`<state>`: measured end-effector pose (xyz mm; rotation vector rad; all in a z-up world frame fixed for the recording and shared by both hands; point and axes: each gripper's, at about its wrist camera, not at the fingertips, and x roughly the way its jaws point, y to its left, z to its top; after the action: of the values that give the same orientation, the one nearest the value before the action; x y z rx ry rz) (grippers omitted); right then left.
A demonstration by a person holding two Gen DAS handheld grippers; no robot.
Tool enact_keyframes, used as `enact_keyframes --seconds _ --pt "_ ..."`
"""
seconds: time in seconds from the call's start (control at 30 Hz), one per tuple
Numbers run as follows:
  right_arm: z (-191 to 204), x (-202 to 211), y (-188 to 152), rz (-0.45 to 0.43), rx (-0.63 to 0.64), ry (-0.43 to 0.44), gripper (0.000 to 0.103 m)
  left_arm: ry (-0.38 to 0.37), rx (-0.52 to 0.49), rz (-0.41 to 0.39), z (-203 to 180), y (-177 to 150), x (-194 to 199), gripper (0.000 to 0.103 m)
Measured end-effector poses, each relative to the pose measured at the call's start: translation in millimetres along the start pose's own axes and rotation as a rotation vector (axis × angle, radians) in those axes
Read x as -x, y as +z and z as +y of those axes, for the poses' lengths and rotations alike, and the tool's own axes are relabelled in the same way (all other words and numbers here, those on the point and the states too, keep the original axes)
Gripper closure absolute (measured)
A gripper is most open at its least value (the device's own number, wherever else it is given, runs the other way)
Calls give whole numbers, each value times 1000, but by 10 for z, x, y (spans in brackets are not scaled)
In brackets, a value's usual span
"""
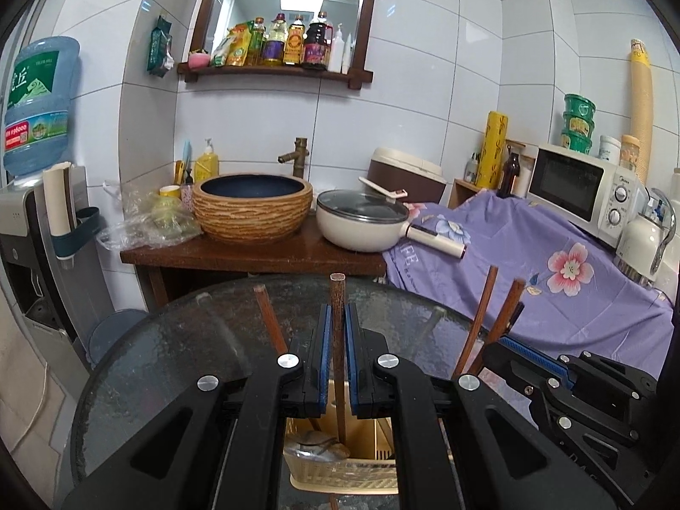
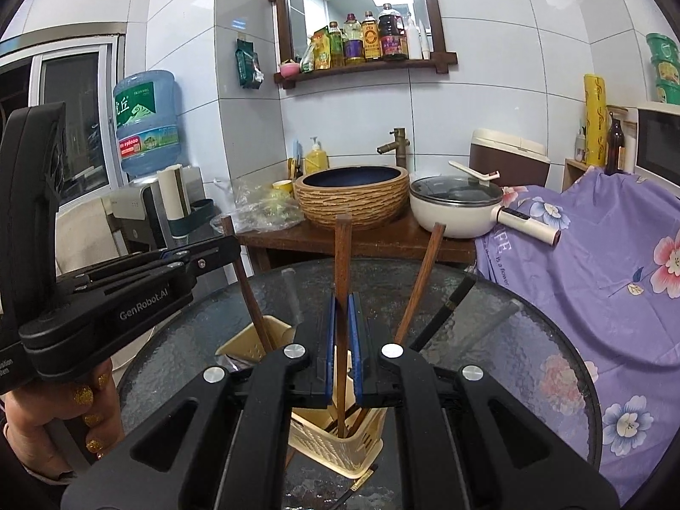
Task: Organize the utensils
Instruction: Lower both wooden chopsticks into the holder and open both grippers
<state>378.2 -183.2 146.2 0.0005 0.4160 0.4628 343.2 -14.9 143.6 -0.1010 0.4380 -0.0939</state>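
A beige plastic utensil holder (image 1: 340, 474) (image 2: 335, 454) stands on the round glass table (image 1: 170, 361) (image 2: 488, 340). My left gripper (image 1: 338, 312) is closed on an upright brown wooden chopstick (image 1: 338, 297) whose lower end is inside the holder. My right gripper (image 2: 341, 301) is closed on another brown wooden chopstick (image 2: 342, 250), also reaching down into the holder. More wooden chopsticks (image 1: 484, 310) (image 2: 418, 280) lean out of the holder. A black chopstick (image 2: 446, 310) lies on the glass beyond it. Spoons (image 1: 314, 446) rest in the holder's left compartment.
Behind the table a wooden stand carries a ribbed basin (image 1: 253, 204) and a white lidded pan (image 1: 361, 221). A purple flowered cloth (image 1: 552, 280) covers the counter at right, with a microwave (image 1: 582, 187). A water dispenser (image 1: 38, 195) stands at left.
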Motion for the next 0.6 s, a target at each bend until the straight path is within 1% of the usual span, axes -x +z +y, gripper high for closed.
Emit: enact_keyframes --seconds 0.17,0.23,0.4,0.43,0.47,0.5,0.53,0.57,0.6 --pt "-9 -50 -91 13 1 -9 96 -5 -3 40 8 -122 -94 97" --pt "-4 -63 -108 16 9 -17 96 4 -14 34 0 -140 -92 97" --pt "-30 -20 -161 -4 6 -16 96 -21 -17 35 -26 -139 -48 96" --pt "-31 -5 -168 -8 4 -18 96 -22 -19 31 -28 -143 -28 92" --pt "-32 16 -176 -12 4 -20 94 -21 -22 28 -29 -146 -9 84" --pt "-31 45 -193 -17 4 -17 91 -18 -26 23 -27 -157 15 79" --pt "-25 75 -203 -22 3 -15 81 -16 -28 19 -23 -164 28 69" --pt "-24 120 -223 -34 1 -17 62 -11 -29 11 -14 -185 69 64" --pt "-24 162 -239 -48 -1 -19 54 -9 -30 8 -13 -195 100 62"
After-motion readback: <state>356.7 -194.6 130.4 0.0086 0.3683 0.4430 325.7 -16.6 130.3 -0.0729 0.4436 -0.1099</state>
